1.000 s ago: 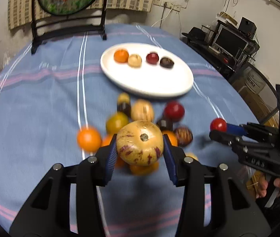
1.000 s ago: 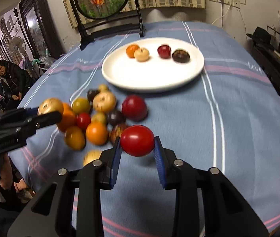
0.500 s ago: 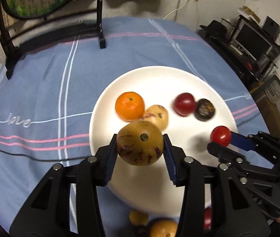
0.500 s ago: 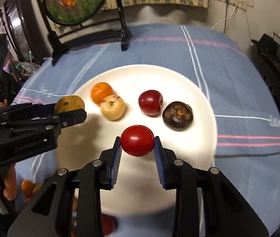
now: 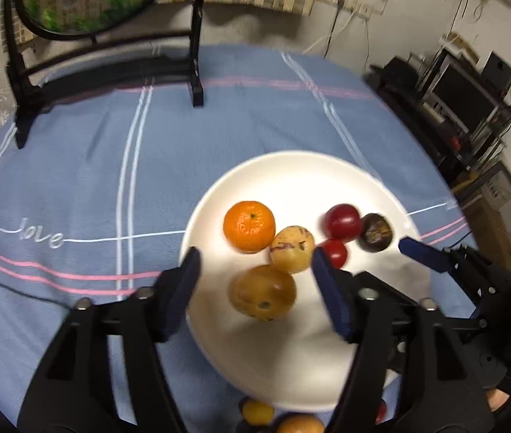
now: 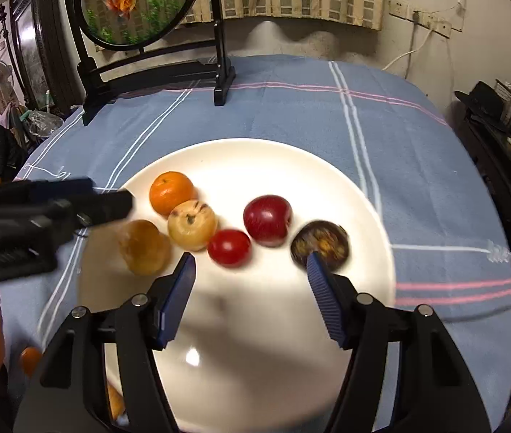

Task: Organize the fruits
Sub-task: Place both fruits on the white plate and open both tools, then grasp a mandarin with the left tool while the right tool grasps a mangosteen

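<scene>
A white plate (image 5: 291,368) (image 6: 255,361) holds an orange (image 5: 249,226) (image 6: 171,192), a small speckled yellow fruit (image 5: 292,249) (image 6: 192,224), a dark red fruit (image 5: 343,221) (image 6: 267,220) and a dark purple fruit (image 5: 376,232) (image 6: 320,240). My left gripper (image 5: 257,281) is open, with a large yellow-brown fruit (image 5: 262,297) (image 6: 143,247) lying on the plate between its fingers. My right gripper (image 6: 250,274) is open, just behind a red tomato (image 6: 229,247) (image 5: 335,252) on the plate.
The plate sits on a blue striped tablecloth (image 5: 111,180). A black stand with a round fish picture (image 6: 136,3) stands at the back. Several loose fruits (image 5: 277,418) lie by the plate's near edge. Shelves with electronics (image 5: 472,101) stand at the right.
Both grippers have opened. The large yellow-brown fruit and the red tomato have left the fingers and now lie on the plate.
</scene>
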Tool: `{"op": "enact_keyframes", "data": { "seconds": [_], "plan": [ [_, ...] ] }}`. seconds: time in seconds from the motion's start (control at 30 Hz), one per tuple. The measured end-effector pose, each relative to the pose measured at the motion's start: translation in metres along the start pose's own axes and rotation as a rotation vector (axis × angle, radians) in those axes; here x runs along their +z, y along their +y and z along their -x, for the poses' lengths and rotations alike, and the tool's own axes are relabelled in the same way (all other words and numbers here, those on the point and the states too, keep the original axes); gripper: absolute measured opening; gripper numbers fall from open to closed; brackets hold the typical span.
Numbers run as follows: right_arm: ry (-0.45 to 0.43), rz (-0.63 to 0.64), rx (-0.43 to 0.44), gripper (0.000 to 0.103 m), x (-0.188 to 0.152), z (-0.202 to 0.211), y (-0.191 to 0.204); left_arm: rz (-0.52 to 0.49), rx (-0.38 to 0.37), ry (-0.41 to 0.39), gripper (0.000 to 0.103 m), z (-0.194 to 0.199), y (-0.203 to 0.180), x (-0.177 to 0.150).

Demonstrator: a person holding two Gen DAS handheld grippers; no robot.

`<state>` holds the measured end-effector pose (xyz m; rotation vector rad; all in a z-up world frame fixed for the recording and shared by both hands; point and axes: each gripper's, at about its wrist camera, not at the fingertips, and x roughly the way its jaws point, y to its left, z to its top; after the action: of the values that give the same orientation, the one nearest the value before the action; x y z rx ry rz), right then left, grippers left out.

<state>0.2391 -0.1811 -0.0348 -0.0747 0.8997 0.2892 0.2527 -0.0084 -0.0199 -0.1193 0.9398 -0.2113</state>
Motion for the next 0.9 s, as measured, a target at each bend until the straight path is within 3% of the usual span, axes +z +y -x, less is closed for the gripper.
{"op": "enact_keyframes", "data": {
  "seconds": [0.1, 0.27, 0.47, 0.6, 0.9],
  "plan": [
    [0.019, -0.008, 0.013, 0.065, -0.018, 0.028, 0.001, -0.007, -0.019, -0.036, 0.079, 0.036, -0.001, -0.018],
    [0.047, -0.050, 0.077, 0.067, -0.086, 0.070, 0.002, -0.018, -0.033, -0.096, 0.088, 0.087, 0.000, -0.080],
    [0.050, -0.093, 0.100, 0.067, -0.151, 0.101, 0.015, -0.010, 0.044, -0.139, 0.088, 0.118, 0.010, -0.162],
    [0.065, -0.068, 0.103, 0.067, -0.161, 0.109, 0.027, 0.010, 0.063, -0.117, 0.088, 0.125, 0.021, -0.189],
    [0.032, -0.018, 0.086, 0.067, -0.167, 0.118, 0.047, -0.003, 0.072, -0.116, 0.088, 0.138, 0.025, -0.209]
  ]
}}
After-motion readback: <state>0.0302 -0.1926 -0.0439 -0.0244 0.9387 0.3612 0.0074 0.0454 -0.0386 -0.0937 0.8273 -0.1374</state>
